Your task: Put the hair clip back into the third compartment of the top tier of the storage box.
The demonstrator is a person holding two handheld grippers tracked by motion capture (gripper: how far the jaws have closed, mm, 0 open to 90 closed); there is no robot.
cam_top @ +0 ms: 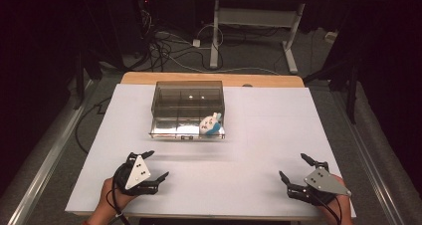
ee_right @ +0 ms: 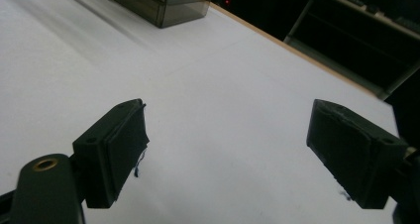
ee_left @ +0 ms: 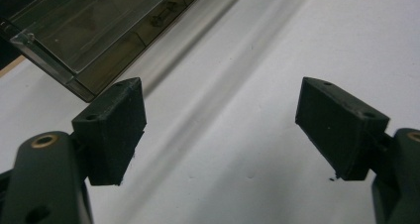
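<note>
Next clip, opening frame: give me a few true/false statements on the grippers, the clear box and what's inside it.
1. Both grippers are open and hold nothing. True: the left gripper and the right gripper both have their fingers spread over bare white table.
2. The white and blue toy lies on the table outside the box. False: it sits inside the clear compartment box, in its near right corner.
3. The left gripper touches the box. False: it rests apart from it, nearer the person.
4. The box stands on the far half of the table. True.
5. The right gripper grips a cable. False: its fingers are empty.
</note>
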